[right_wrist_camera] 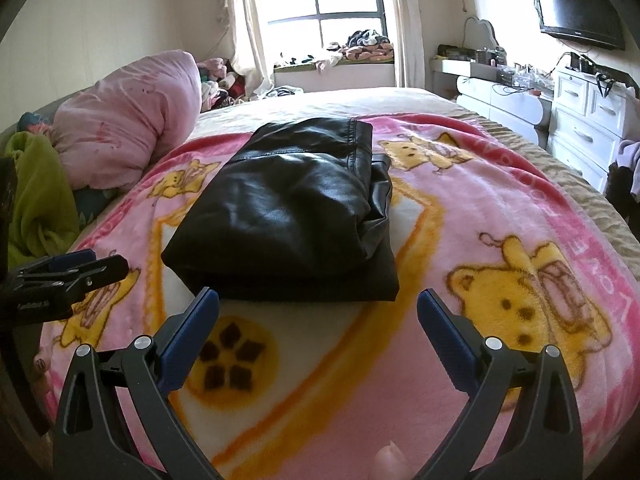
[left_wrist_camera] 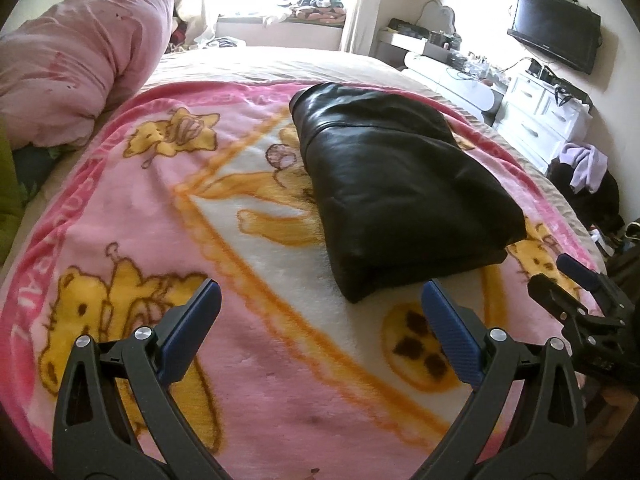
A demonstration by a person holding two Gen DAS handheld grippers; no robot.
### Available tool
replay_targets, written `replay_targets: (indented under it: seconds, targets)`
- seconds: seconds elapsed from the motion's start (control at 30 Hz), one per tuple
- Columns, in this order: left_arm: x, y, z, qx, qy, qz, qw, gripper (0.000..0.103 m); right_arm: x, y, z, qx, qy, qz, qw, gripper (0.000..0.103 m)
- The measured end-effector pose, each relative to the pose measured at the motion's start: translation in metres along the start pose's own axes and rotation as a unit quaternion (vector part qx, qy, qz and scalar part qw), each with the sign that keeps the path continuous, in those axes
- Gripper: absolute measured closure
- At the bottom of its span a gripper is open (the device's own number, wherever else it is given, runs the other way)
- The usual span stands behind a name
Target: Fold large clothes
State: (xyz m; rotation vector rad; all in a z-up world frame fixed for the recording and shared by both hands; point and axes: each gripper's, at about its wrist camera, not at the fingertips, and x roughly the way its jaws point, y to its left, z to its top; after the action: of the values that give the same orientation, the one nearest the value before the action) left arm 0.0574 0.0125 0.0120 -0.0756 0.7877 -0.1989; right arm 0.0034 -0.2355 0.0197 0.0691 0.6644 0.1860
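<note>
A black leather garment [left_wrist_camera: 400,184] [right_wrist_camera: 288,208] lies folded into a compact stack on the pink bear-print blanket [left_wrist_camera: 200,208] [right_wrist_camera: 500,216]. My left gripper [left_wrist_camera: 320,292] is open and empty, hovering just short of the stack's near edge, to its left. My right gripper [right_wrist_camera: 318,300] is open too, close to the stack's near edge, touching nothing. In the left wrist view the right gripper [left_wrist_camera: 560,276] shows at the right edge. The left gripper [right_wrist_camera: 80,266] appears at the left edge of the right wrist view.
A rolled pink quilt [left_wrist_camera: 80,60] [right_wrist_camera: 128,120] and green cloth [right_wrist_camera: 36,200] lie at the bed's left side. White drawers [right_wrist_camera: 588,120], a wall TV [right_wrist_camera: 580,8] and a cluttered window sill [right_wrist_camera: 360,48] stand beyond the bed. A fingertip [right_wrist_camera: 390,464] shows at the bottom.
</note>
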Motion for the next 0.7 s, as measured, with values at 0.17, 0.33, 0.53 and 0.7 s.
replay_targets:
  seconds: [0.17, 0.33, 0.53, 0.7]
  targets:
    - [0.0001, 0.0004, 0.0001, 0.000, -0.001, 0.001, 1.0000, 0.009, 0.0005, 0.0002, -0.0001, -0.001, 0.000, 0.000, 1.000, 0.004]
    - [-0.0004, -0.0002, 0.0004, 0.001, -0.003, 0.002, 1.0000, 0.009, 0.0008, -0.0004, 0.0000, -0.001, 0.001, 0.000, 1.000, 0.004]
    - [-0.0009, -0.0001, 0.0004, 0.001, -0.002, 0.004, 1.0000, 0.009, 0.0009, 0.0006, 0.0001, -0.001, 0.003, 0.000, 1.000, 0.004]
    - [-0.0007, 0.0011, 0.0017, 0.001, -0.003, 0.007, 1.0000, 0.009, 0.0011, 0.0012, 0.0000, 0.000, 0.003, -0.002, 1.000, 0.004]
